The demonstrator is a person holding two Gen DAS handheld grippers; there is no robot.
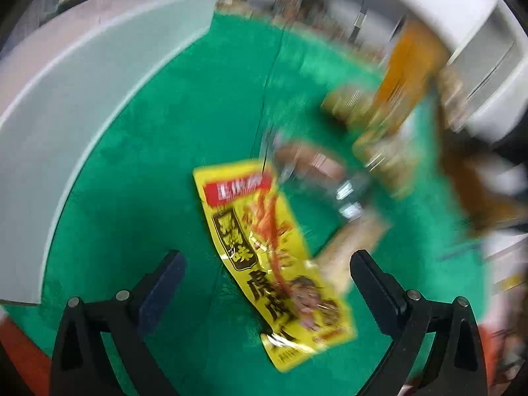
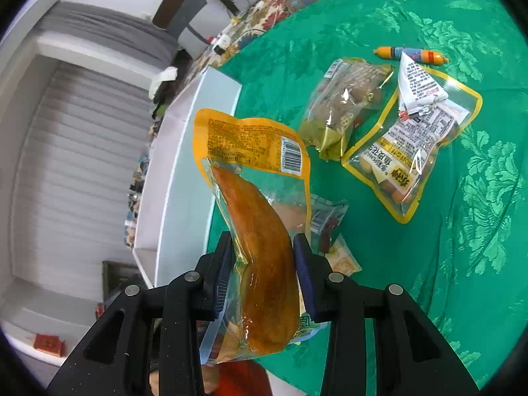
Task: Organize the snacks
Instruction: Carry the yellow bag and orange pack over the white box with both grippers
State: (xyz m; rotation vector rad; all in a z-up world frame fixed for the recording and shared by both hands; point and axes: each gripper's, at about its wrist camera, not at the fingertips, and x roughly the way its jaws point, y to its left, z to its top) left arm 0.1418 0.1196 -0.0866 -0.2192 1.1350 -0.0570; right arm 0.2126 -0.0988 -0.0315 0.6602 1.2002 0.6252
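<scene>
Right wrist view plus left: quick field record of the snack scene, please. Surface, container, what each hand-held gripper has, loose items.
surface: green patterned tablecloth
container: white box, at the cloth's edge
right hand-held gripper: shut on orange-edged pouch, lifted off the cloth
left hand-held gripper: open, nothing pressed; yellow snack packet between its fingers, view blurred
loose items: brown snack bag, yellow-rimmed clear pack, small orange sausage stick

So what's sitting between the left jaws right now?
The left wrist view shows a yellow snack packet lying on the green cloth in the gap of the left gripper. Its jaws stand wide open and don't touch the packet.
</scene>
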